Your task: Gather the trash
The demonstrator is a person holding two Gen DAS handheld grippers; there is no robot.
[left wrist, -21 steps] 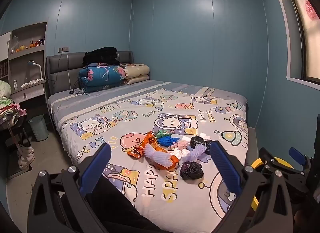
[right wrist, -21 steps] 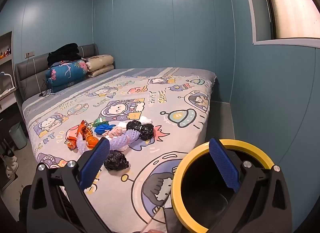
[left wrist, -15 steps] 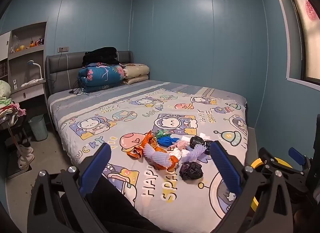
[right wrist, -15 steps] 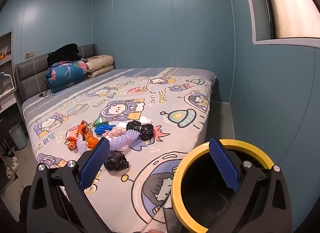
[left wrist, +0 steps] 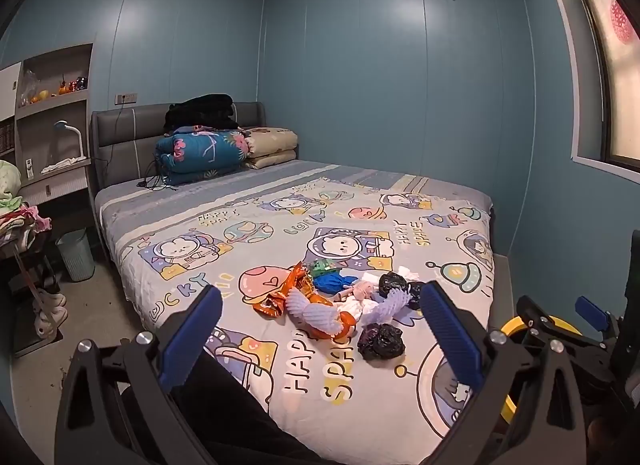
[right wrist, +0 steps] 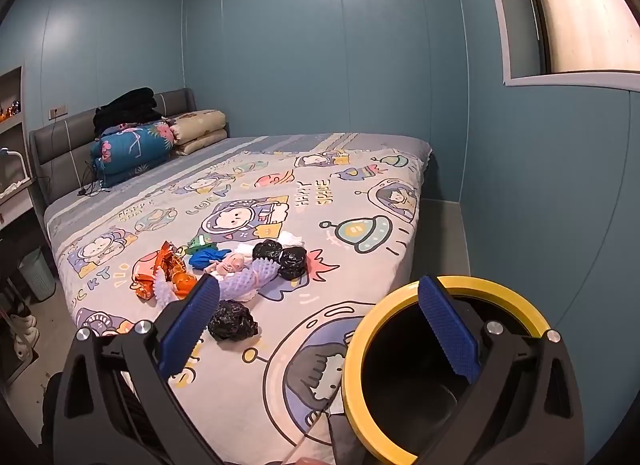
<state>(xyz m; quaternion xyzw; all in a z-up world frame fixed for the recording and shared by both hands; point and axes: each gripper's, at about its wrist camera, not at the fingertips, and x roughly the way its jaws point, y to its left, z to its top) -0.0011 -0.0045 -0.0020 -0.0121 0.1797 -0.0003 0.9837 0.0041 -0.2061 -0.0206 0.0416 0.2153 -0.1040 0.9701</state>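
Black crumpled plastic bags (left wrist: pixel 380 341) lie among the trash on the bed sheet (left wrist: pixel 240 225), near the foot end of the bed. One bag sits alone at the front of the pile, and two more black bags (right wrist: pixel 282 257) lie together at the back. Between them are a lilac spiky foam sleeve (right wrist: pixel 252 279), a white spiky foam sleeve (left wrist: pixel 316 313), an orange foil wrapper (left wrist: pixel 288 293), a blue crumpled piece (left wrist: pixel 330 282), a small green packet (right wrist: pixel 200 242) and some white tissue (right wrist: pixel 291 239).

Beside the bed, at its right corner, stands a black trash bin with a yellow rim (right wrist: pixel 360 337), well apart from the pile.

Both tools hover above the bed and hold nothing. The left gripper (left wrist: pixel 320 333) has its blue pads spread wide, with the pile seen between them but far ahead. The right gripper (right wrist: pixel 320 325) is also spread wide, one pad over the sheet and the other over the bin opening.

At the head of the bed lie folded quilts (left wrist: pixel 200 153) and black clothes (left wrist: pixel 200 111).
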